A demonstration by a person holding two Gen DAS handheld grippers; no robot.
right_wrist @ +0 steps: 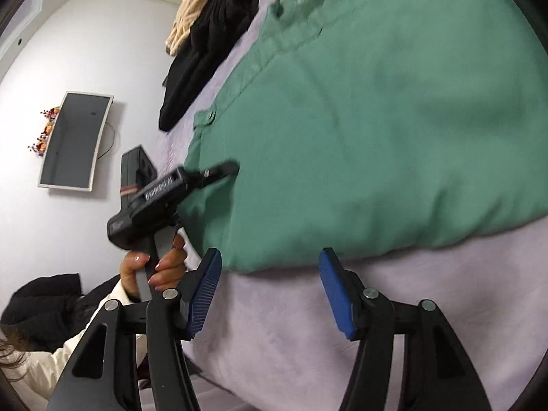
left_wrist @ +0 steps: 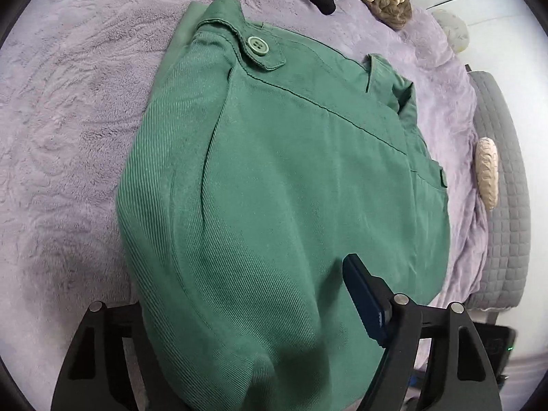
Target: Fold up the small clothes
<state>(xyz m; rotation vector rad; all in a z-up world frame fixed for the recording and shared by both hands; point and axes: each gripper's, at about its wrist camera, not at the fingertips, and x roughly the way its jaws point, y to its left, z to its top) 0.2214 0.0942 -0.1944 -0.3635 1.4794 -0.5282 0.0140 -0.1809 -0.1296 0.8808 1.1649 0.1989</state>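
**Thick green fold could slip from your left grip**

The green twill garment [left_wrist: 274, 171] lies partly folded on the lilac fleece bed cover [left_wrist: 68, 102]. Your left gripper [left_wrist: 260, 311] straddles its near edge; one blue pad [left_wrist: 363, 294] shows, the other is buried under cloth, so how firmly it is pinching you cannot tell. Your right gripper [right_wrist: 270, 291] hangs wide open and empty over the cover, just short of the hem. Lift one-handed and the bulky layers may slide apart, or the cover may bunch.
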